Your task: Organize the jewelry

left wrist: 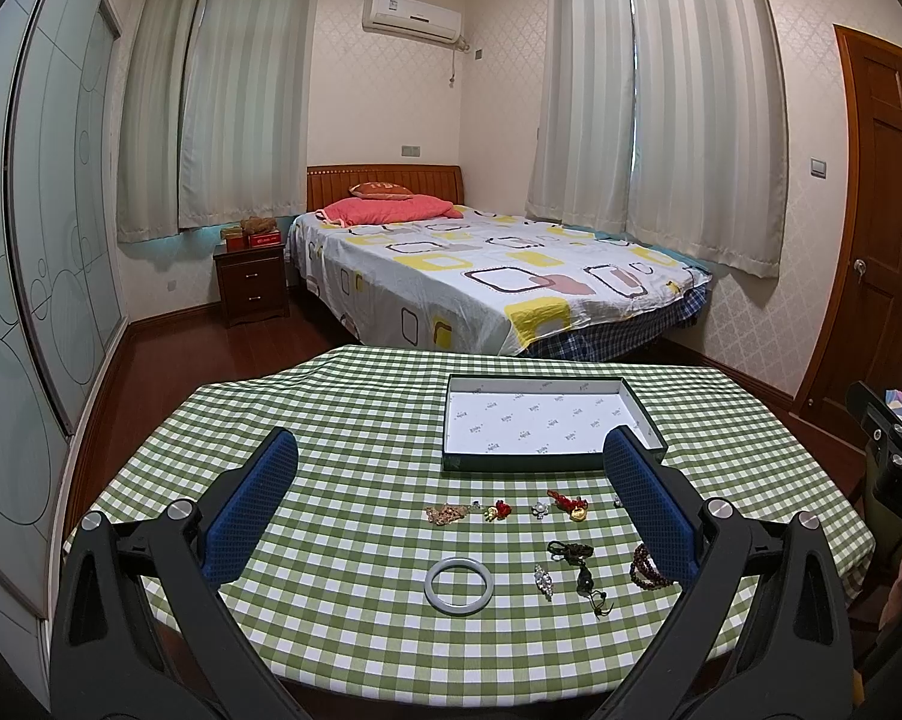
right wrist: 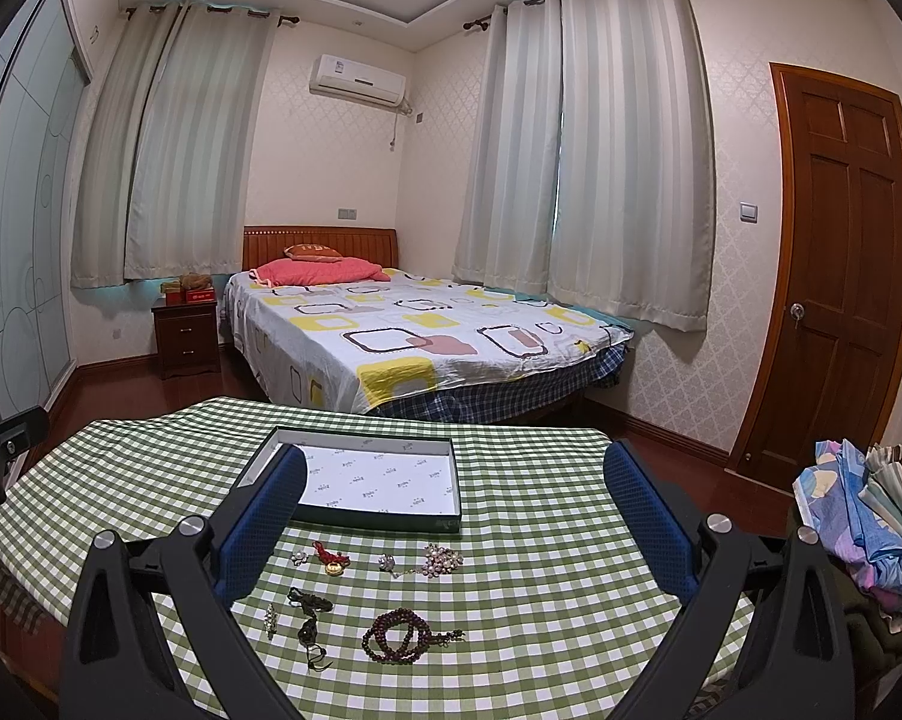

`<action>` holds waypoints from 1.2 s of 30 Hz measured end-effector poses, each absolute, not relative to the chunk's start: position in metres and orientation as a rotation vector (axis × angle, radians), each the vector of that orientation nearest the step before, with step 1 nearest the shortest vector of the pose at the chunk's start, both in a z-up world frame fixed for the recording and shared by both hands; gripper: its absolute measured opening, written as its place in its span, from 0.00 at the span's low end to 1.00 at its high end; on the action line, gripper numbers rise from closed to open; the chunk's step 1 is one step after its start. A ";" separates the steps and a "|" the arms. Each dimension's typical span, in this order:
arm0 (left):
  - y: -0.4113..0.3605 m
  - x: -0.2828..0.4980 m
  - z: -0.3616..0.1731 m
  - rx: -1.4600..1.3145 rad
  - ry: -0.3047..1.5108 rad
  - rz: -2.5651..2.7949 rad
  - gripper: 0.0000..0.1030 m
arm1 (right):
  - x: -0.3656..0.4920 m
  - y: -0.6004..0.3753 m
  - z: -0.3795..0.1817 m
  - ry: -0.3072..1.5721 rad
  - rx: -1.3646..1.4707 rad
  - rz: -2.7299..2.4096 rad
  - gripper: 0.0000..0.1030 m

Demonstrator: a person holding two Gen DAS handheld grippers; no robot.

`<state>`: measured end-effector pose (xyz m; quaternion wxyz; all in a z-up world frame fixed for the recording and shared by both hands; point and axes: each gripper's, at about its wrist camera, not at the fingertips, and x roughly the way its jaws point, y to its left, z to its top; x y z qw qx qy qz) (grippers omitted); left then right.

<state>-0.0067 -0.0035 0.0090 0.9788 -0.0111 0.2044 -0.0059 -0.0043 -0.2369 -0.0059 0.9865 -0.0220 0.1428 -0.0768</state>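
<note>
While nothing is gripped yet, the jewelry lies in two loose rows low in both frames: a pale bangle at lower centre of the left view, dark-red beads at lower centre of the right. Just above sits the shallow box, empty. Left gripper spread wide and empty; right gripper likewise. Best bet, I'd say: come straight down on one piece, close on the bangle's rim or a bunched bead loop, and lift clear of the checked tablecloth without dragging neighbours.
</note>
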 end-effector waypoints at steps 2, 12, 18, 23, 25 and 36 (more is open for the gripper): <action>-0.003 -0.007 0.008 -0.022 0.413 -0.011 0.97 | -0.004 -0.237 -0.006 0.287 -0.045 -0.154 0.94; 0.000 0.009 -0.013 -0.031 0.457 -0.003 0.97 | 0.009 -0.234 -0.015 0.309 -0.032 -0.142 0.94; 0.004 0.032 -0.046 -0.038 0.510 0.000 0.97 | 0.030 -0.241 -0.056 0.340 -0.016 -0.127 0.94; 0.004 0.061 -0.095 -0.033 0.617 -0.008 0.97 | 0.056 -0.244 -0.105 0.442 0.000 -0.097 0.94; 0.005 0.072 -0.118 -0.037 0.663 -0.003 0.97 | 0.067 -0.245 -0.126 0.491 0.006 -0.082 0.94; 0.000 0.120 -0.210 -0.042 0.827 -0.005 0.96 | 0.103 -0.245 -0.199 0.636 0.021 -0.052 0.93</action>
